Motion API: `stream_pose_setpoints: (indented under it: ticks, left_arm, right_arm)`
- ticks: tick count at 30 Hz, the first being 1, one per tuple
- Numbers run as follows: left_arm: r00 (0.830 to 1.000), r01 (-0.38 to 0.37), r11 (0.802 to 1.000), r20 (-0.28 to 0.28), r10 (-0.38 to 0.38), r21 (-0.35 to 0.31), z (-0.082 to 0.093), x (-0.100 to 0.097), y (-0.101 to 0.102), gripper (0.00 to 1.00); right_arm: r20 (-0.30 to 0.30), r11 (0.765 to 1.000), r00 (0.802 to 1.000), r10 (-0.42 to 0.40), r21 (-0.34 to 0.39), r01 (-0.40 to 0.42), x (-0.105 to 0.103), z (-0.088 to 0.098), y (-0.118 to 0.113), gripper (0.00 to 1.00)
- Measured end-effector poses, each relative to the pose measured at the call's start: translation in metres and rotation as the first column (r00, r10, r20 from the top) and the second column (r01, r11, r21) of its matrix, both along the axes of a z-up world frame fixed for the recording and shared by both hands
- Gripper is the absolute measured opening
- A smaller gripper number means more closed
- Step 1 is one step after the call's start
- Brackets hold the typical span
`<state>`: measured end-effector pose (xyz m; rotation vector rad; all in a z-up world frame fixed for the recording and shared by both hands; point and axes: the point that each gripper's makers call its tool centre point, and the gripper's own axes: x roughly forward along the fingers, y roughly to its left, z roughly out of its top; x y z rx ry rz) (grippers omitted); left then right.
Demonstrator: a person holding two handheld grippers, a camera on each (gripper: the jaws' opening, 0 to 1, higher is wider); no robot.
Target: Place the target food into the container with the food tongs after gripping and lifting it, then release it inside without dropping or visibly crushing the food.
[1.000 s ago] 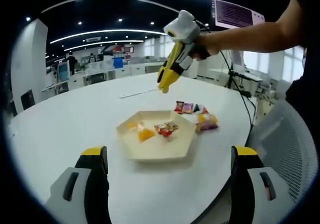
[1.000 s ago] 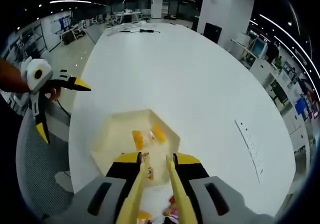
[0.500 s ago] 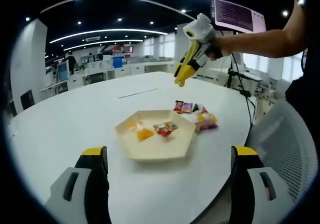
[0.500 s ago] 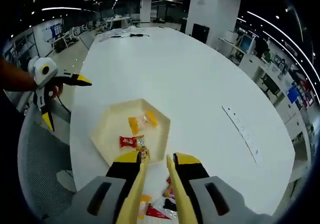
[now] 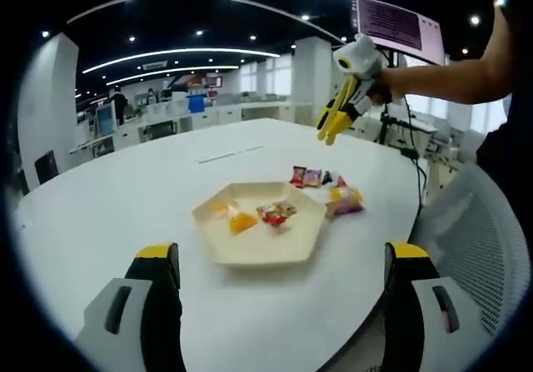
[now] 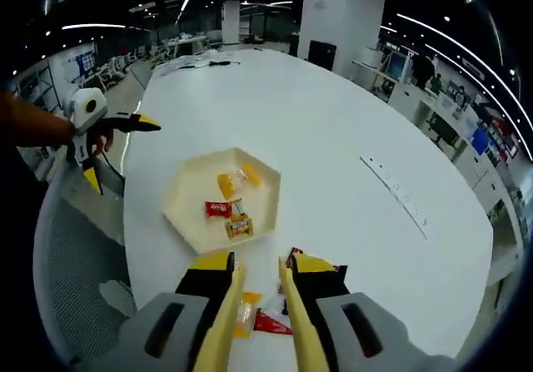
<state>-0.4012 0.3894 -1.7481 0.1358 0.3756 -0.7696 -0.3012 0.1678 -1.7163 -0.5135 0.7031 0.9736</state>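
White round table (image 5: 125, 189) in a big open-plan office, ceiling lights strung overhead, and on it sits the cream hexagonal tray (image 5: 260, 237) with wrapped snacks inside: an orange packet (image 5: 241, 221) and a red packet (image 5: 273, 215) in the left gripper view, plus a small striped one (image 6: 238, 225) seen from the right gripper view. Just beside the tray, on the bare tabletop, lies a loose cluster of more wrapped snacks (image 5: 326, 190). Left gripper (image 5: 283, 264) hangs low near the table's edge, jaws spread wide with nothing between them. Right gripper (image 6: 256, 276) is up above the loose snacks, gripping yellow food tongs (image 5: 336, 118); the tong arms (image 6: 218, 326) run close together and carry no food at the tips. A mesh chair (image 5: 475, 239) stands at the table's edge.
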Motion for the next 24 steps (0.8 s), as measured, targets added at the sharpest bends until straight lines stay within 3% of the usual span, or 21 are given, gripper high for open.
stream_pose_setpoints:
  ticks: [16, 24]
  left_arm:
    - [1.0, -0.018, 1.0, 0.002, 0.018, -0.002, 0.0, 0.002, 0.004, 0.98]
    - [1.0, -0.01, 1.0, 0.005, 0.01, 0.01, -0.001, 0.001, 0.002, 0.98]
  right_arm:
    - [0.018, 0.998, 0.998, -0.053, 0.023, 0.053, -0.018, -0.011, -0.025, 0.26]
    - [0.004, 0.998, 0.998, -0.068, 0.01, 0.068, -0.027, -0.033, -0.03, 0.26]
